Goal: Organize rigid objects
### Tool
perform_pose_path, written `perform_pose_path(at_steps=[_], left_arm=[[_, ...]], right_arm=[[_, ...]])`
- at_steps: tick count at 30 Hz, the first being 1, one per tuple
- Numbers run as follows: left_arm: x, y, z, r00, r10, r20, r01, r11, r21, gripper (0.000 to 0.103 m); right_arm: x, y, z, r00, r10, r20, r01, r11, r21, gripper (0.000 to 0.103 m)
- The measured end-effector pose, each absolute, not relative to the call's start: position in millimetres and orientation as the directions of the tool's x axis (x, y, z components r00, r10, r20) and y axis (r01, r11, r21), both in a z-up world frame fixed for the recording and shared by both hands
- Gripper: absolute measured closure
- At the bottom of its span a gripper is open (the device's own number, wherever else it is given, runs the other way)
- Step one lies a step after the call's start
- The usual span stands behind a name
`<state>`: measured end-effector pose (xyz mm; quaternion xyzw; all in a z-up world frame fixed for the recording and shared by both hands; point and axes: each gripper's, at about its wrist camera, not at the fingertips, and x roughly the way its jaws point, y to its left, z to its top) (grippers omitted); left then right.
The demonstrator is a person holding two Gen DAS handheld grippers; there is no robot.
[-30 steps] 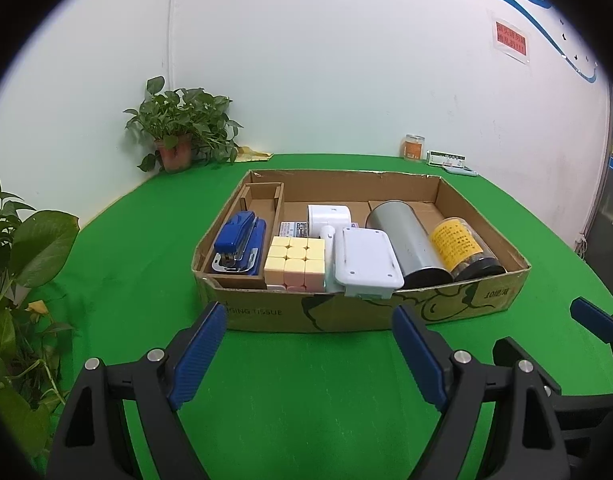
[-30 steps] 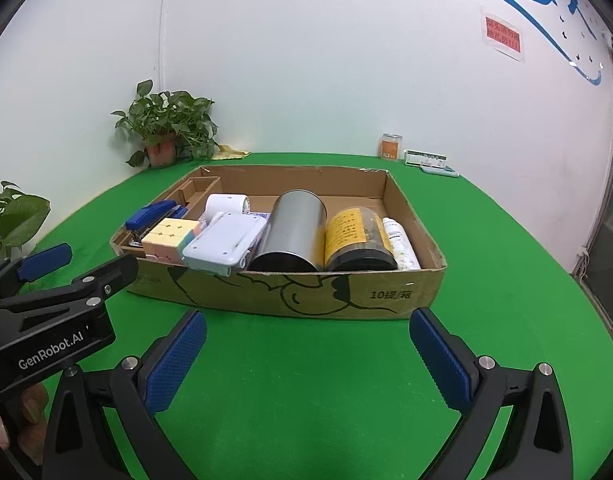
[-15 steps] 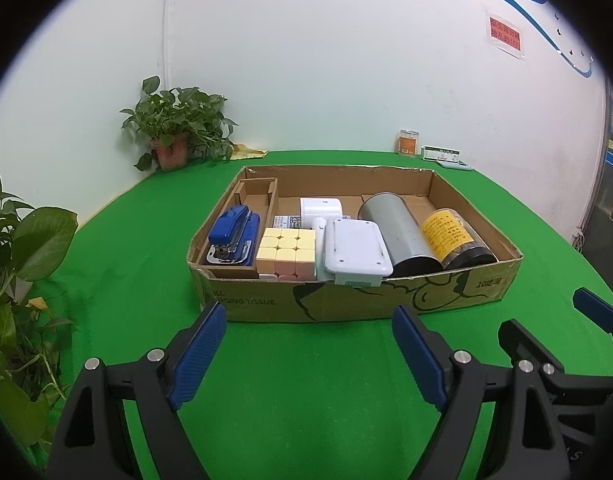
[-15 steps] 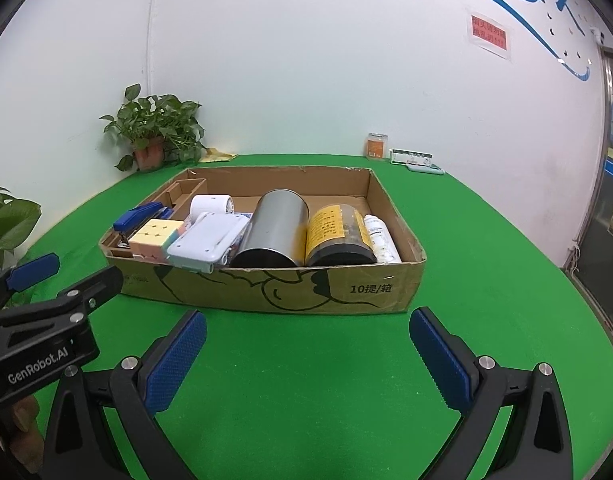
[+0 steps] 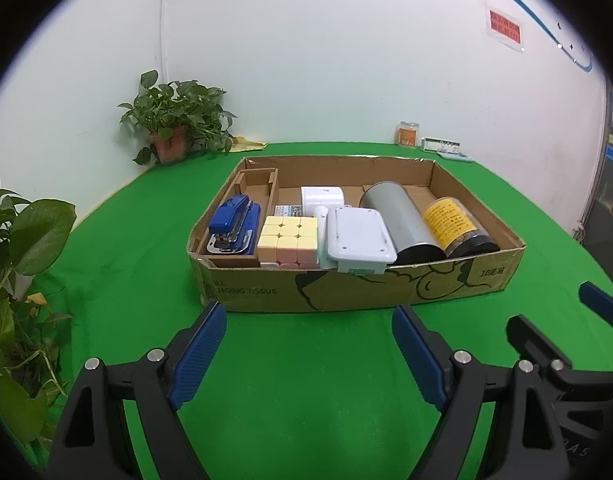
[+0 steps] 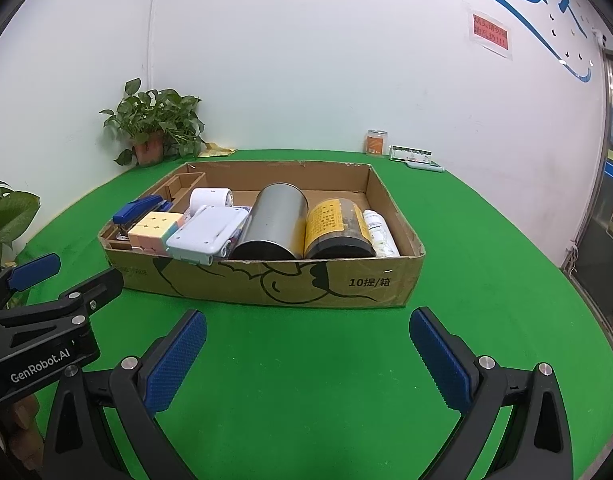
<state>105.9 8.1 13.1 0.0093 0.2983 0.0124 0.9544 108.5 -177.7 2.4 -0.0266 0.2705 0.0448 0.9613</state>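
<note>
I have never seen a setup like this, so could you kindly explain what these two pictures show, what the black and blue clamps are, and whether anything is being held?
There is no robot arm here. A person holds a hand-operated two-finger clamp in each hand, and a wide-angle camera on each clamp looks forward along its fingers. One picture comes from the left gripper, the other from the right gripper; each also catches the other clamp at its edge.

Both stand open over the green table and hold nothing.

Ahead sits a shallow cardboard box already packed with a blue stapler, a pastel puzzle cube, a flat white device, a metal canister lying on its side, a yellow-labelled jar and a small white bottle. Potted plants stand by the wall.
</note>
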Motion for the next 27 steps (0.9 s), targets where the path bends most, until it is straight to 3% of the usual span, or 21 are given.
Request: perform_pose_path(at_steps=[27], left_arm=[[122.1, 19.6, 1.9, 0.782, 0.011, -0.623, -0.028, 0.999, -0.016, 0.018]], right_arm=[[117.0, -169.2, -9.0, 0.830, 0.043, -0.556, -0.083, 0.995, -0.047, 0.001]])
